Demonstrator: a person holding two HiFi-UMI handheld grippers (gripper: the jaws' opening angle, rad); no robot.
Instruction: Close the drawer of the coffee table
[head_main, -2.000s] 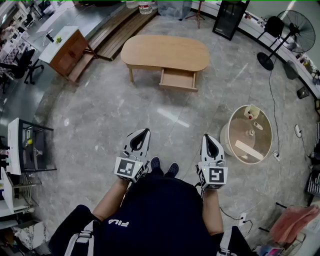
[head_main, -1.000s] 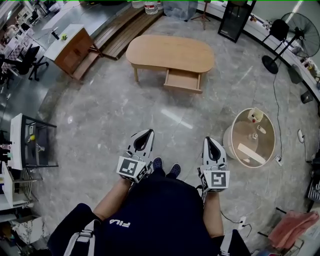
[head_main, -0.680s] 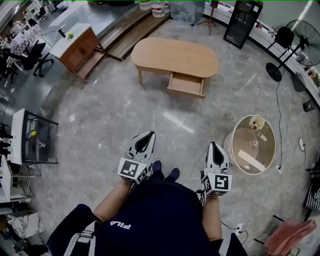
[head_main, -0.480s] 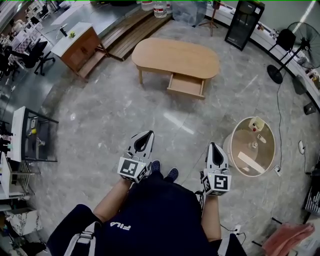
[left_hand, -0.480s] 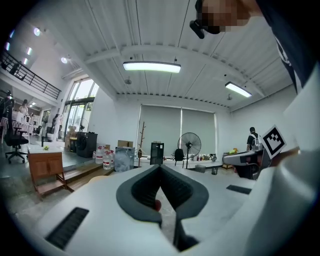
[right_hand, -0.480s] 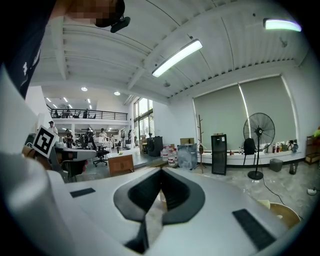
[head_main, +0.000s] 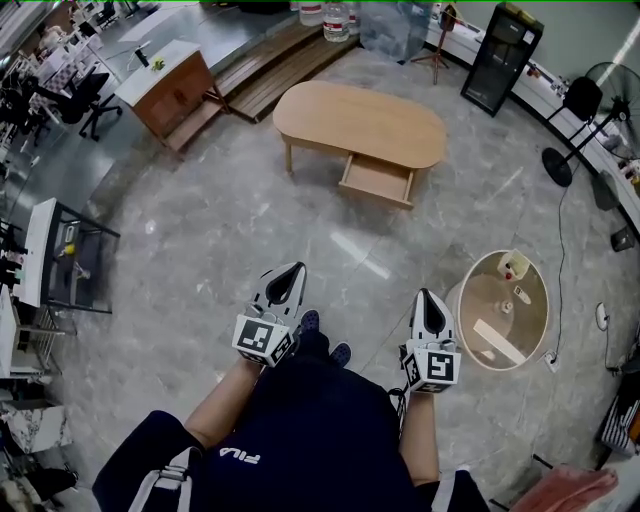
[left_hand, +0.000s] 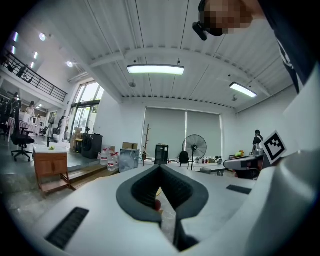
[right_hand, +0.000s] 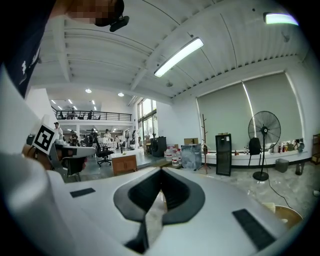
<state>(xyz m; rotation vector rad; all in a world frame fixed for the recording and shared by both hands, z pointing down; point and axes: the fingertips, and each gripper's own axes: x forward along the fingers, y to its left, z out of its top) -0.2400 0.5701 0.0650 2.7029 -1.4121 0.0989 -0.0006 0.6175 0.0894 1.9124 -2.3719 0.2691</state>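
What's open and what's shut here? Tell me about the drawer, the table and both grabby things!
drawer: open, pulled out from under the tabletop.
coffee table: standing upright on the floor.
left gripper: shut, holding nothing.
right gripper: shut, holding nothing.

We see open floor (head_main: 300, 235) between us and drawer (head_main: 378, 181) front; tub (head_main: 485, 295) stands right, rack (head_main: 42, 250) left, both well aside.
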